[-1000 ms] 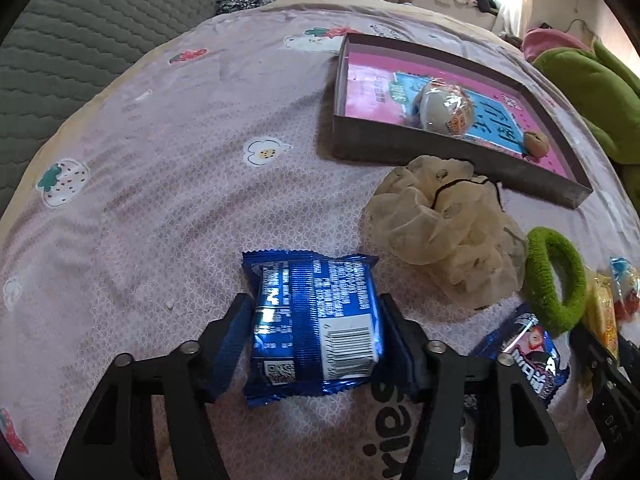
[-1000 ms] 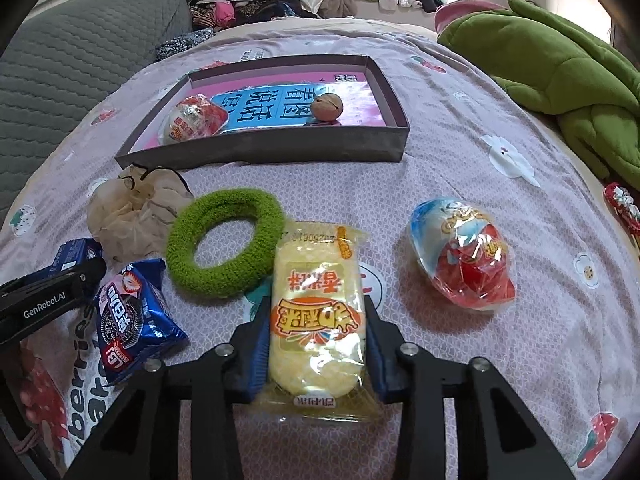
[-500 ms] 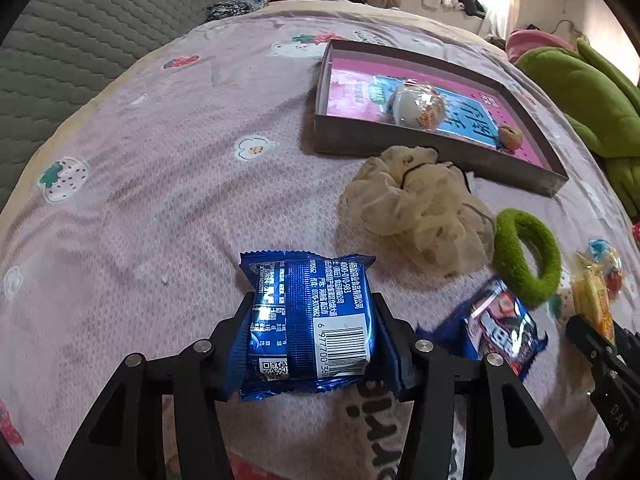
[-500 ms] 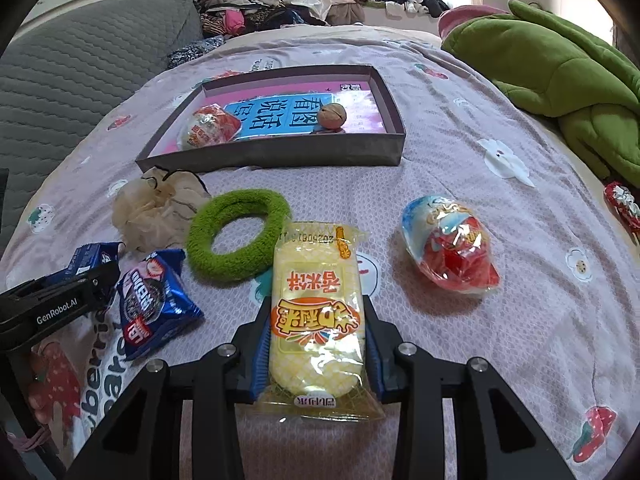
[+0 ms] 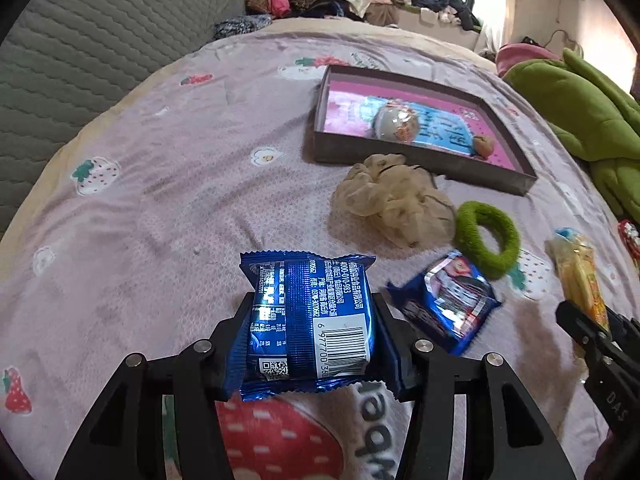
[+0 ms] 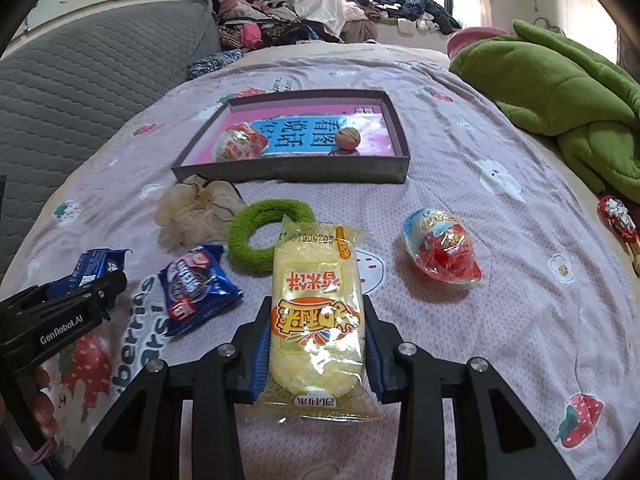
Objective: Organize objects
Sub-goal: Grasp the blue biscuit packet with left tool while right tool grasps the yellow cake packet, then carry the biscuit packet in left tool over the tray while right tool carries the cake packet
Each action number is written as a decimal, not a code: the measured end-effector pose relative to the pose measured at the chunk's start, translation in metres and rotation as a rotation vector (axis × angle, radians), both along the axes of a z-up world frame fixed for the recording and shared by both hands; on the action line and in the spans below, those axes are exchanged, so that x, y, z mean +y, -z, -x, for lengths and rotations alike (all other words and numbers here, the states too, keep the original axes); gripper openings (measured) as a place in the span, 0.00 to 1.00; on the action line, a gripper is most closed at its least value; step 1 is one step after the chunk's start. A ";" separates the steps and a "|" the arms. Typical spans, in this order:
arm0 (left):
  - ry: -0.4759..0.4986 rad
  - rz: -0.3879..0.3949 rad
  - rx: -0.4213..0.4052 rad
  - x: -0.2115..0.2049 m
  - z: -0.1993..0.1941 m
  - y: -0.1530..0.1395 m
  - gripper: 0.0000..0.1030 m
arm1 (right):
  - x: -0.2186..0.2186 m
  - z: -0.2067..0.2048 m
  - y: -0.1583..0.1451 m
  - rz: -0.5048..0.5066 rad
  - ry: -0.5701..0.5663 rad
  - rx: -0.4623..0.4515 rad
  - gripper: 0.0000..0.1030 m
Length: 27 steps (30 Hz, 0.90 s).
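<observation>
Above the lilac strawberry-print bedspread (image 5: 168,184), our left gripper (image 5: 312,332) pinches a blue foil snack packet (image 5: 310,320), and our right gripper (image 6: 316,344) pinches a yellow plastic-wrapped rice cake (image 6: 316,320); the shallow grey cardboard tray (image 6: 288,170) lies well beyond both.

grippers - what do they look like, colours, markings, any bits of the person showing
Both are matt black linkage frames with silver pivot bolts. The right gripper has blue ribbed pads; the left gripper bears white "GenRobot.AI" lettering on its side in the right wrist view. Bare fingers grip its handle; no sleeve visible.
</observation>
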<state>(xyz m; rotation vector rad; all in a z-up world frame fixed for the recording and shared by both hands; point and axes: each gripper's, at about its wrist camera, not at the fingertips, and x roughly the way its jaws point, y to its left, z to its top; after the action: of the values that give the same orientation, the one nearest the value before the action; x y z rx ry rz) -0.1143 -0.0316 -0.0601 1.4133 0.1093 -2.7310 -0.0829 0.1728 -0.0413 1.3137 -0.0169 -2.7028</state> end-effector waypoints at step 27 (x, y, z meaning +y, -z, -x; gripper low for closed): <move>0.068 -0.019 0.070 0.032 -0.071 -0.050 0.54 | -0.004 -0.072 -0.056 0.007 -0.055 0.120 0.38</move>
<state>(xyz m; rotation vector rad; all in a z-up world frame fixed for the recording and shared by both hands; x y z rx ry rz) -0.0433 0.0009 -0.0105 1.3513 0.0917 -2.8426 -0.0108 0.1686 0.0148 1.1302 0.0220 -2.7271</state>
